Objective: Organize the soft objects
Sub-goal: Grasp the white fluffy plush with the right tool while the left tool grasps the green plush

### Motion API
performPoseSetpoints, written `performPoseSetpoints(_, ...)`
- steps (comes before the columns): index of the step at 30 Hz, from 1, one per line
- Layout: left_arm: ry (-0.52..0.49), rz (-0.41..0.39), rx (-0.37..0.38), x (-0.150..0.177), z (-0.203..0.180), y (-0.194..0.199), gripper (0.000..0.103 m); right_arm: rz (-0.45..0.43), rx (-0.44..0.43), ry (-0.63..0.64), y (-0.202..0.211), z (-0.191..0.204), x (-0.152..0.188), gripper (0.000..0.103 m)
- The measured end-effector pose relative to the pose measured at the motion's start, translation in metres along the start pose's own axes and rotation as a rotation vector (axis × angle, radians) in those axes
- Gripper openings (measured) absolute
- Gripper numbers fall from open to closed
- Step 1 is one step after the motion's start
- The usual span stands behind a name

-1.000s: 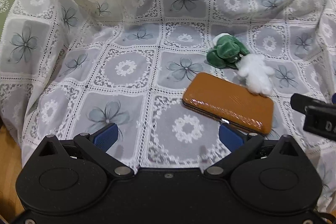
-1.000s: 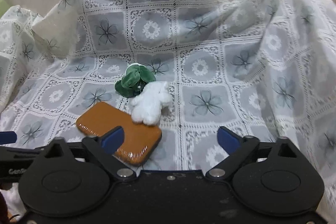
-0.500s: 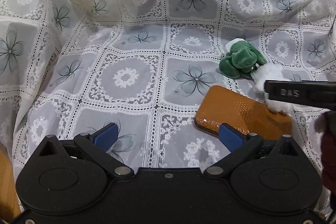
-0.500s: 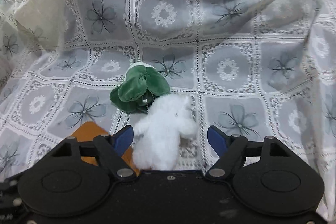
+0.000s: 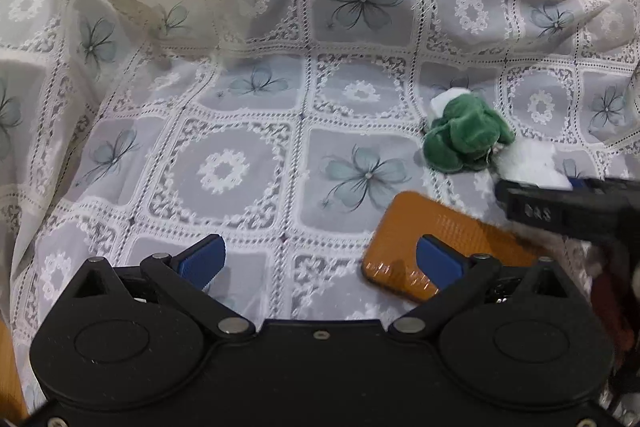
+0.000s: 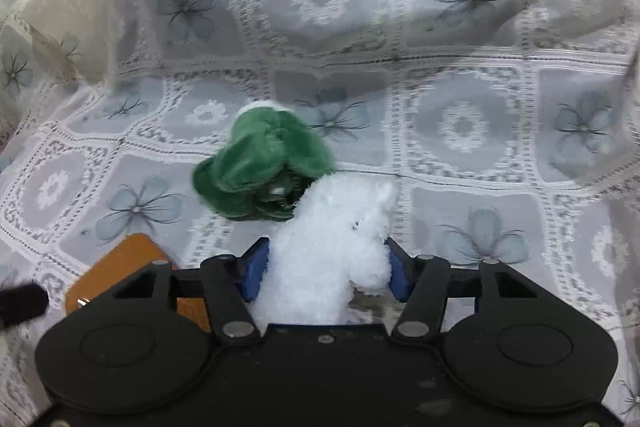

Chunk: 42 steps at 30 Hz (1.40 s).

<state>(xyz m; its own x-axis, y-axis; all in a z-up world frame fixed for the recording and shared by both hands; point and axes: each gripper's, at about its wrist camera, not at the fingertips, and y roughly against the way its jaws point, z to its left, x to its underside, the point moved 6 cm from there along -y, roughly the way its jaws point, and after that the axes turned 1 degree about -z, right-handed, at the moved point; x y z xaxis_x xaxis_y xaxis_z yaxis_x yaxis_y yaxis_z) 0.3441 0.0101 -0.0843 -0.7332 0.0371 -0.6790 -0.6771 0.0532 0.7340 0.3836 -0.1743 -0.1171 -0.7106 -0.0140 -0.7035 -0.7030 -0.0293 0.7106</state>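
Right wrist view shows our right hand-held gripper [image 6: 325, 273], jaws just closing onto the white plush toy [image 6: 332, 247] beside the green plush toy [image 6: 260, 171] mid-cloth [image 6: 460, 131]; we squeeze firmly, lifting straight, while our left hand-held gripper [image 5: 320, 261] waits open.

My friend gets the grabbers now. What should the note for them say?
Right gripper: jaws have just been closing, blue pads now pressed on both sides of the white fluffy toy, which is still down on the lace cloth.
Left gripper: jaws open, nothing in them, its right finger over the orange case.
Green plush toy lies touching the white one.
Done: white toy gripped.
Left: lift it, put it away, then the green one. Where they go is not in view.
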Motion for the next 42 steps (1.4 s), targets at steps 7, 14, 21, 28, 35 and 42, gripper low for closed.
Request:
performPoseSetpoints(7, 0.006, -0.022, 0.038, -0.029, -0.021, -0.008, 0.099, -0.046, 0.054, -0.121, 0.008, -0.051, 0.015, 0.057)
performPoseSetpoints(14, -0.002, -0.051, 0.090, -0.063, -0.054, -0.022, 0.099, -0.120, 0.072, -0.155, 0.008, -0.068, 0.037, 0.057)
performPoseSetpoints(21, -0.008, -0.066, 0.124, -0.090, -0.086, -0.045, 0.099, -0.138, 0.034, -0.196, 0.006, -0.072, 0.039, 0.059)
performPoseSetpoints(28, -0.025, -0.032, 0.109, -0.102, -0.111, -0.074, 0.099, -0.146, 0.021, -0.212, 0.006, -0.073, 0.039, 0.060)
performPoseSetpoints(35, -0.070, 0.010, 0.060, -0.098, -0.124, -0.100, 0.099, -0.149, 0.020, -0.215, 0.006, -0.073, 0.039, 0.060)
performPoseSetpoints(42, -0.079, 0.073, 0.055, -0.088, -0.126, -0.119, 0.092, -0.150, 0.022, -0.213, 0.005, -0.072, 0.039, 0.060)
